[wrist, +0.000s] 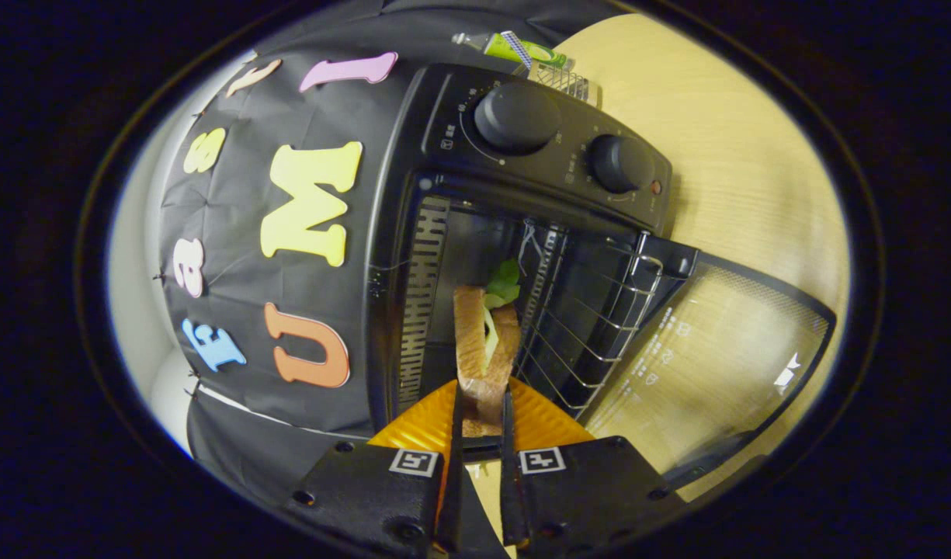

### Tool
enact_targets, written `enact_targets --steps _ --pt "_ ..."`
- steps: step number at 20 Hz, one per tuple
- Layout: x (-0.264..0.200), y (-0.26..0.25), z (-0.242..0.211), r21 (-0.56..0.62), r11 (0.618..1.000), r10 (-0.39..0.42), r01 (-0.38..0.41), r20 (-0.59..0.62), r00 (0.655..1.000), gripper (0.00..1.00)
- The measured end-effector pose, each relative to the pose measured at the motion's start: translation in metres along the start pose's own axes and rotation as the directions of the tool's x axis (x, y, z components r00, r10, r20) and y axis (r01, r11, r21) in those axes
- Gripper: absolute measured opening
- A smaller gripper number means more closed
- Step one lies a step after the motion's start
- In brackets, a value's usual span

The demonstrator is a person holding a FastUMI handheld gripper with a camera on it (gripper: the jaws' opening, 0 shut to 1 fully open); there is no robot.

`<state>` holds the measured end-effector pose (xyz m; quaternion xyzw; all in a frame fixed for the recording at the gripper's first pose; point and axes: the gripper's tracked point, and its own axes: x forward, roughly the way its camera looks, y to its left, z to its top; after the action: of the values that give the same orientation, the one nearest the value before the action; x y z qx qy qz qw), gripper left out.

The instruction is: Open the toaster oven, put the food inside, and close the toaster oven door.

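Pale wood-grain table (pixel 739 155) is seen along the right of the frame, with black cloth hung as a wall on the left. A black toaster oven (pixel 444 155) with two round black knobs (pixel 517 116) fills the centre, tipped sideways by the camera's roll. Its glass door (pixel 716 357) is swung fully open toward the lower right, and a wire rack (pixel 584 334) is seen inside the dark cavity. A sandwich of toasted brown bread with green lettuce (pixel 487 341) is held just at the oven's mouth, its leafy end reaching into the cavity beside the rack. The black gripper (pixel 481 415) is seen at the bottom centre; its jaws are clenched on the sandwich, one finger pressed against each bread slice. A ribbed orange plate (pixel 421 427) is partly seen beneath the fingers. A green tube (pixel 522 50) lies on the table beyond the oven, at the top of the frame.
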<state>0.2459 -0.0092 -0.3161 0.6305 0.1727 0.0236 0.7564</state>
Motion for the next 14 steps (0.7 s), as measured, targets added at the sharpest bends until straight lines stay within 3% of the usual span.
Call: enact_targets --steps 3,6,8,11,14 --pt "0.011 -0.007 -0.009 -0.056 0.998 -0.044 0.043 -0.015 0.999 0.33" --pt "0.015 -0.002 -0.021 -0.117 0.991 -0.077 0.070 -0.057 0.995 0.55" --pt "0.016 -0.004 -0.032 -0.191 0.974 -0.139 0.120 -0.091 0.986 0.76" --pt "0.010 -0.012 -0.043 -0.312 0.931 -0.237 0.189 -0.123 0.964 0.80" --pt "0.000 -0.026 -0.053 -0.446 0.858 -0.357 0.255 -0.160 0.920 0.80"
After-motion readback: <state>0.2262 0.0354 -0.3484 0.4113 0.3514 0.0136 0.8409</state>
